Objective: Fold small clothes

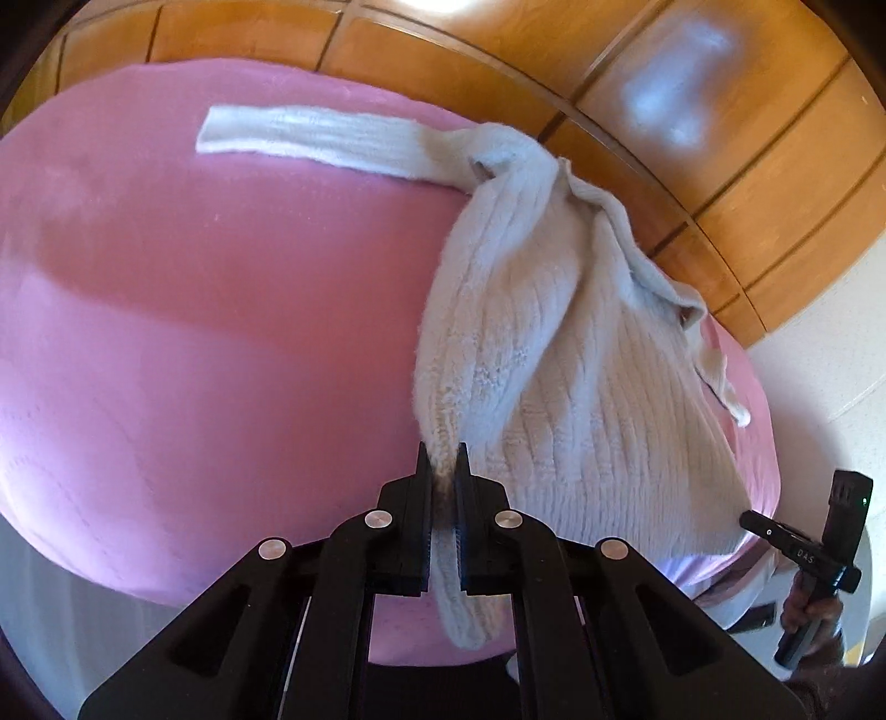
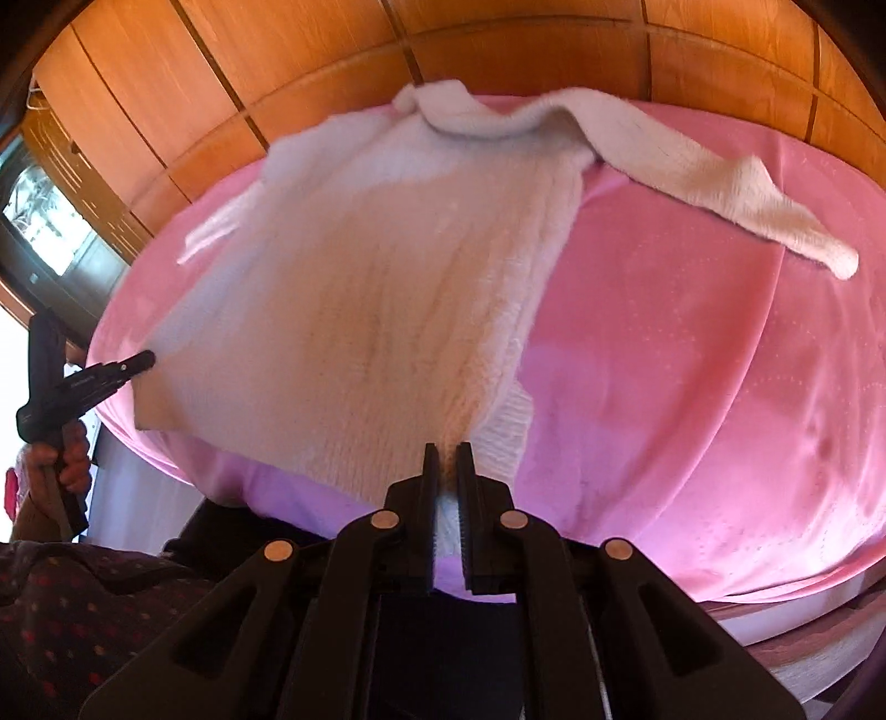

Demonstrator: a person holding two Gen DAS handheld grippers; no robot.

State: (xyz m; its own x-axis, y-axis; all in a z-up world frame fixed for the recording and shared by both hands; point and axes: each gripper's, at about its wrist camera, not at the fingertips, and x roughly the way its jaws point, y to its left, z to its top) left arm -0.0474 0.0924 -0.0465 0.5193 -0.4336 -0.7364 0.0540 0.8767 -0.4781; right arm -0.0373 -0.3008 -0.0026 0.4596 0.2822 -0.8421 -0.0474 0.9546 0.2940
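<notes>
Count: 1 white knit sweater w/ 2 sleeves, 1 pink bed cover, 2 black grippers – left gripper & right gripper, 1 wood panel wall.

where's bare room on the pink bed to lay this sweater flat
Free: the pink bedcover below the outstretched sleeve, beside the sweater. Crowded: the side by the wooden panelling, where the bunched collar and body lie.
</notes>
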